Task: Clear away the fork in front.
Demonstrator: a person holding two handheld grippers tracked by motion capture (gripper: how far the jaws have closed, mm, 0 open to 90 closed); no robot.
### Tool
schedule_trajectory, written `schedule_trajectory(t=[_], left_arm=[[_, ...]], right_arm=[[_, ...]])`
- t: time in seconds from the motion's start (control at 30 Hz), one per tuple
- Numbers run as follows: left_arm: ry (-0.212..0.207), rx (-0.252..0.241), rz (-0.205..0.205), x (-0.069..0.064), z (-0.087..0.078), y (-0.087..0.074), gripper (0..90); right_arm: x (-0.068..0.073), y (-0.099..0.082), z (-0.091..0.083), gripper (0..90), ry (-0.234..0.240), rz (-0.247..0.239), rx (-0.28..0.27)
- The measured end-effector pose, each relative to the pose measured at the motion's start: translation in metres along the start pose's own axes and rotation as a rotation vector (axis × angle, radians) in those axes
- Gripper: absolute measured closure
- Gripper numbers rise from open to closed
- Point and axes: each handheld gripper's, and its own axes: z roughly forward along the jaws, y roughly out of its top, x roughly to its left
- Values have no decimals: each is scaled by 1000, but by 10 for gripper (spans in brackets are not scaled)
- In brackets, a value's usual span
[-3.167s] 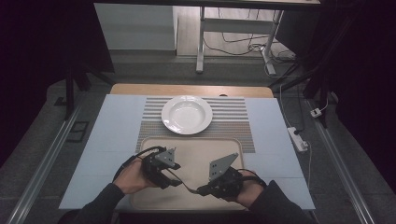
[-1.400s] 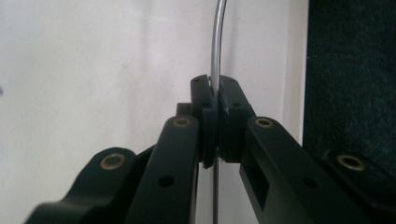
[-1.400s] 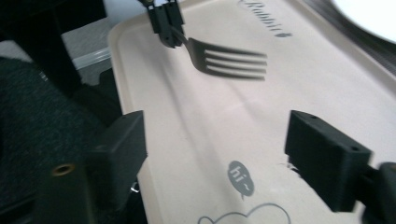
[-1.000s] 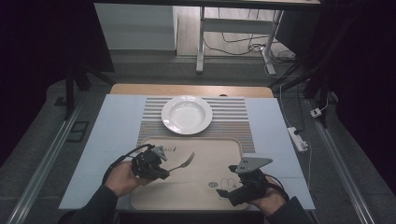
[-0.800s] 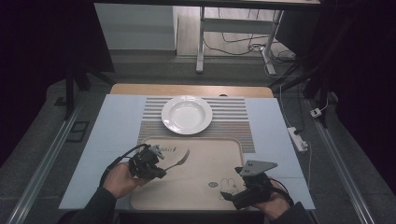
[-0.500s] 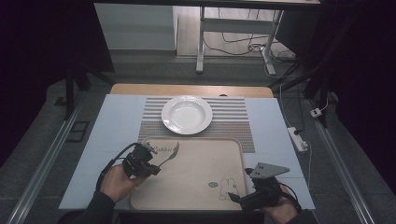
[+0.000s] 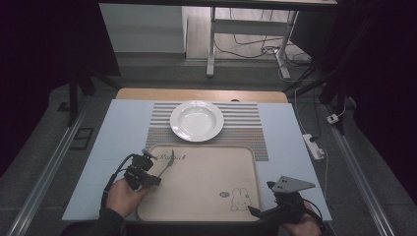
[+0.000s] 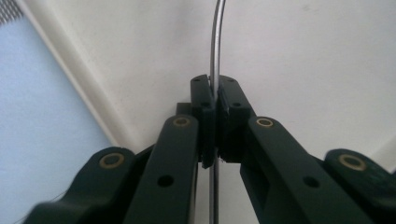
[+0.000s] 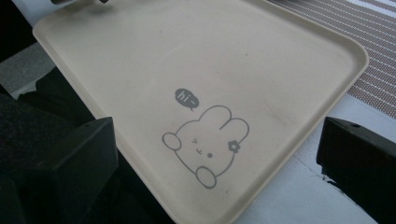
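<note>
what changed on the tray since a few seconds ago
The left gripper, shut on a fork, carried it from the tray's middle toward its left rim. The right gripper drew back to the tray's near right corner, its jaws just opening, empty. Plate and tray stayed put.

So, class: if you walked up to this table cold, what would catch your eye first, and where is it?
Probably the white plate, bright on the striped mat at the far side. Next, the beige tray in front, with a rabbit drawing near its right corner. Then the fork clamped in the left gripper, over the tray's left edge.
</note>
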Motion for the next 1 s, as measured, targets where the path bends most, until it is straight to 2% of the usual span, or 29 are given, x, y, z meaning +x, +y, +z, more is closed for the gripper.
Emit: schedule_trajectory(t=[0.23, 0.43, 0.63, 0.77, 0.87, 1.0], left_arm=[[27, 37, 0, -3, 10, 1, 855], [7, 32, 3, -1, 10, 1, 824], [-12, -23, 14, 4, 0, 5, 801], [-33, -66, 33, 9, -7, 11, 850], [-66, -82, 54, 13, -6, 19, 887], [-50, -89, 69, 16, 0, 32, 890]], right_arm=[[2, -1, 3, 0, -1, -22, 19], [2, -2, 3, 0, 1, -20, 30], [1, -5, -2, 0, -2, 10, 21], [1, -8, -5, 0, -10, 32, 20], [2, -10, -8, 0, -20, 35, 19], [4, -12, -10, 0, -29, 34, 24]])
